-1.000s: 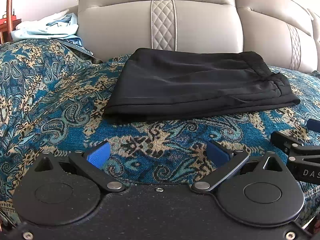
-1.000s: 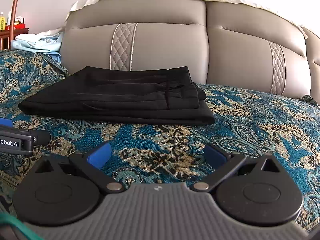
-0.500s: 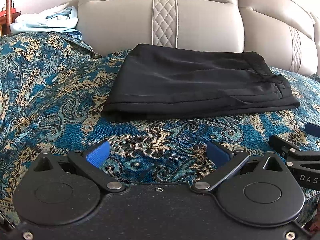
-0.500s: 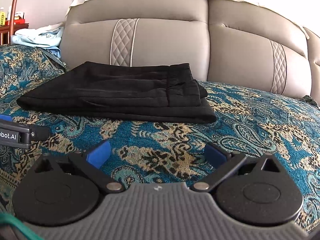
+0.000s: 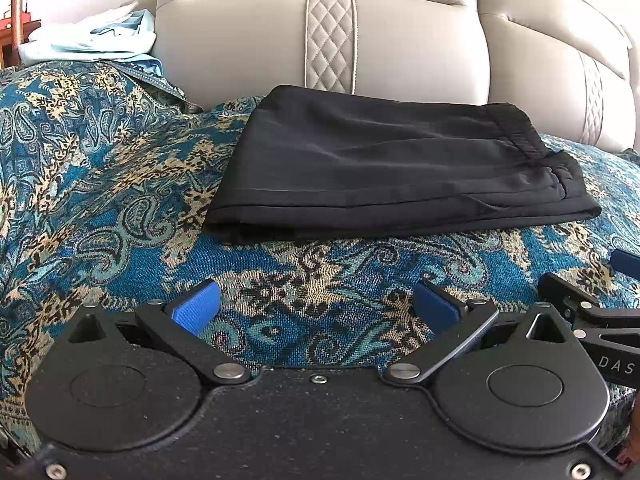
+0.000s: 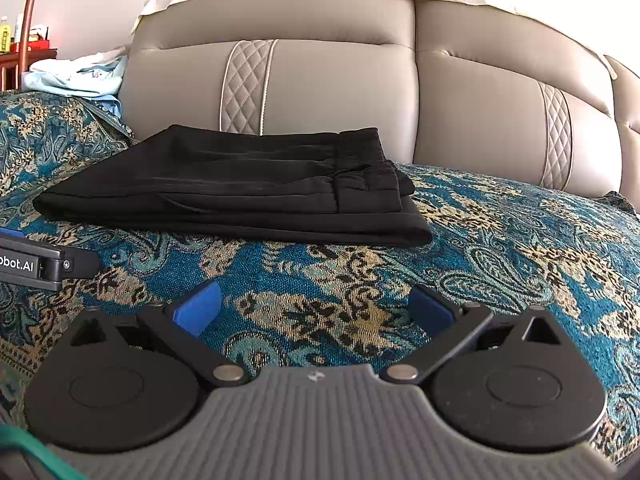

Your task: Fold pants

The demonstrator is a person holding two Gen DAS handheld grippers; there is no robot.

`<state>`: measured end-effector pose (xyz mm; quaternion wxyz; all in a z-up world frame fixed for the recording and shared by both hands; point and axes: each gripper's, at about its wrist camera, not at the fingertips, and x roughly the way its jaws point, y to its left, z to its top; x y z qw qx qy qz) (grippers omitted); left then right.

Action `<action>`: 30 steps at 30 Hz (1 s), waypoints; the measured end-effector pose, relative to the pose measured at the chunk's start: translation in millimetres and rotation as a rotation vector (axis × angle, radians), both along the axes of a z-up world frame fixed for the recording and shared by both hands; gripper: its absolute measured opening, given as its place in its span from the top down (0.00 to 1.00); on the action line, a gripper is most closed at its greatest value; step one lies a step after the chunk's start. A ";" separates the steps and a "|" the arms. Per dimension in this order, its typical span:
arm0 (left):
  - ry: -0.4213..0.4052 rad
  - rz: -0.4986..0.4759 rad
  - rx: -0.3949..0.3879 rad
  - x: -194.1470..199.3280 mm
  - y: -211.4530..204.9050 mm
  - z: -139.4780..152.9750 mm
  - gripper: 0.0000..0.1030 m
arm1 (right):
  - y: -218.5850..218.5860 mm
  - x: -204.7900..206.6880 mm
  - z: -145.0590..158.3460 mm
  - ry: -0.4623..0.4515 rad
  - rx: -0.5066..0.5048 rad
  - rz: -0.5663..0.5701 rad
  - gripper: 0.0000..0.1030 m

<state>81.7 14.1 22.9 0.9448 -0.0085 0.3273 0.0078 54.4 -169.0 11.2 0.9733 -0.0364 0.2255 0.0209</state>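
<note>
White letters "DAS" stood on the black body of the right claw [image 5: 596, 300], which entered the left wrist view at the right edge, just beside the left claw [image 5: 316, 308]. In the right wrist view, "obot.AI" in white stood on the left claw's black body, cut off by the left edge.

The black pants [image 5: 384, 172] lie folded into a flat, layered rectangle. They rest on the patterned bedspread [image 5: 100, 184], waistband to the right.
</note>
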 end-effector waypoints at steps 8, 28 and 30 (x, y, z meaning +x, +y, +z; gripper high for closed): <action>-0.006 0.001 0.006 -0.9 -0.7 -0.7 0.00 | -0.1 0.1 0.0 0.000 0.000 -0.001 0.00; -0.007 0.001 0.010 -2.1 -1.8 -0.8 0.00 | 0.2 0.1 -0.2 -0.001 0.001 -0.001 0.00; -0.007 0.001 0.010 -2.0 -1.6 -0.8 0.00 | 0.3 0.0 -0.2 -0.001 0.000 -0.001 0.00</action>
